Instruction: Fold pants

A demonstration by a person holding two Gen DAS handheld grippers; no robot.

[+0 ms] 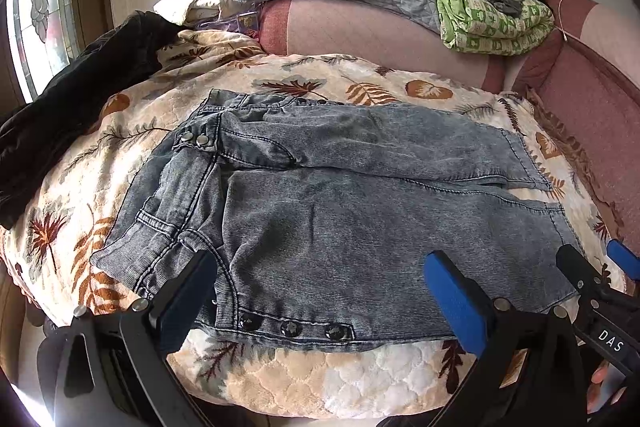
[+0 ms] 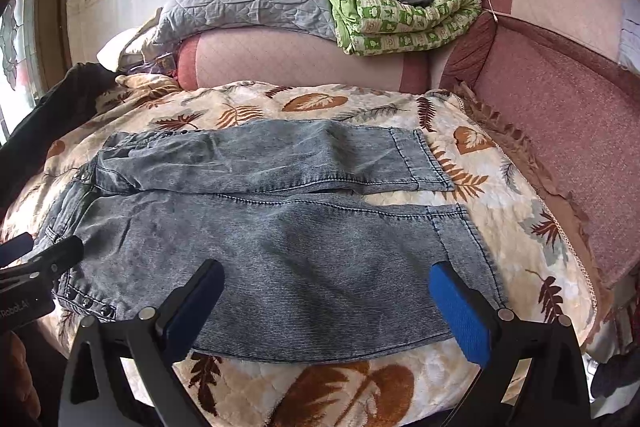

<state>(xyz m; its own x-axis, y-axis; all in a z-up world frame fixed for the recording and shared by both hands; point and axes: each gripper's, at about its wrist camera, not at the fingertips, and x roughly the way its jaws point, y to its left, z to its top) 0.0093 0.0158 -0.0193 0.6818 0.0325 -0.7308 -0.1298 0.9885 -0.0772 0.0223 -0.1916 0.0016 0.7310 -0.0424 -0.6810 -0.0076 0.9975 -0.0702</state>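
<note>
Left wrist view: pants point(image 1: 340, 195) flat on the leaf-print blanket point(image 1: 280, 379).
My left claw point(image 1: 320, 291) gapes wide near the waistband, holding nothing; my right claw point(image 2: 328, 303) hangs equally empty, spread above the near leg.

Right gripper point(image 1: 610, 341), seen from left wrist: "DAS"
Left gripper point(image 2: 16, 311), seen from right wrist: "Robot.AI", cut off at the frame edge

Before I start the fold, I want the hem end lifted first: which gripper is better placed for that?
Right. The right gripper hangs open over the near leg close to its hem; the left gripper sits by the waistband.
</note>
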